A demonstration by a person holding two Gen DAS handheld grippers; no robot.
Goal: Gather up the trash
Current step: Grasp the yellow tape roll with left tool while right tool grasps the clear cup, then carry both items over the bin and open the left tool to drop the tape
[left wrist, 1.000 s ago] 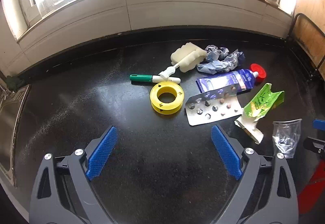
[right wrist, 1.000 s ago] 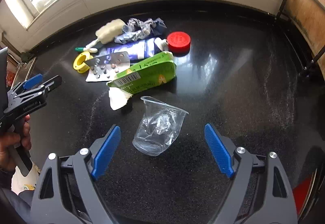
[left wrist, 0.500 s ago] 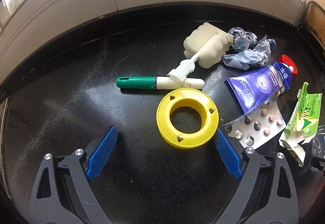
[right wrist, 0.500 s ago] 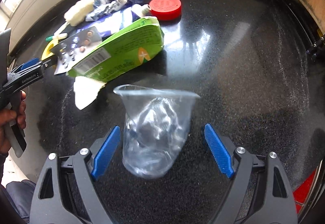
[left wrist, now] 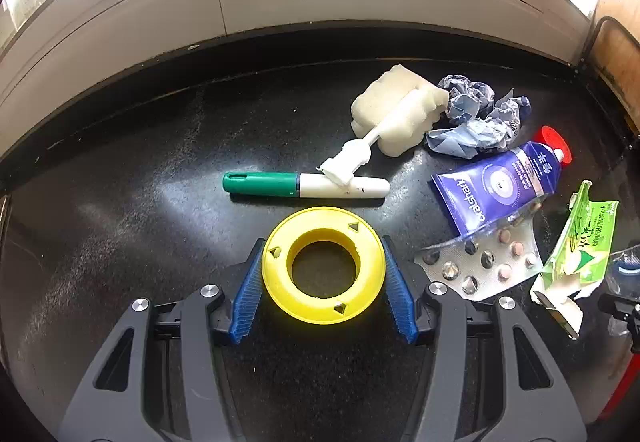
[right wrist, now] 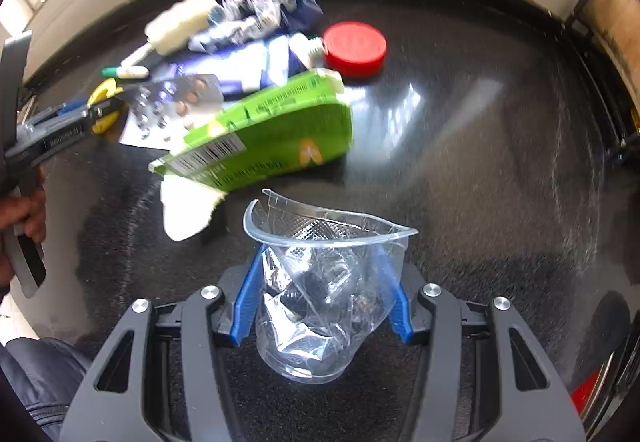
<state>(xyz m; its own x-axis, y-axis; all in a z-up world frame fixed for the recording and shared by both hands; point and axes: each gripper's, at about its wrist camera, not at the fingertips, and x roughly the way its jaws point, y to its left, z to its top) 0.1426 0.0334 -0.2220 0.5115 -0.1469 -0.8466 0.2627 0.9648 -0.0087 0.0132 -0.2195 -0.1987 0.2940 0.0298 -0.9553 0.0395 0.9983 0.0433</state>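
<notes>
Black worktop [left wrist: 120, 242] fills both views, white tiled wall band across top of frame. Left tongs [left wrist: 324, 278] bottom centre of left view, narrowed onto yellow ring spool [left wrist: 324, 274], blue pads touching both its sides, spool flat on worktop. Right tongs [right wrist: 322, 294] bottom centre of right view, pinched on crumpled clear plastic cup [right wrist: 320, 282], cup walls squashed between pads, rim pointing up-frame. Green carton [right wrist: 260, 137] centre-left of right view, just above cup, torn white flap at its lower left. Blue tube [left wrist: 496, 185] right of left view, red cap [right wrist: 355, 49] at its end. Sponge brush [left wrist: 396, 117] upper centre-right, crumpled blue wrapper [left wrist: 476, 121] touching its right. Blister pack [left wrist: 480, 270] lower right, under tube end. Green-white marker [left wrist: 304, 183] centre, just above spool, brush handle tip lying on it
</notes>
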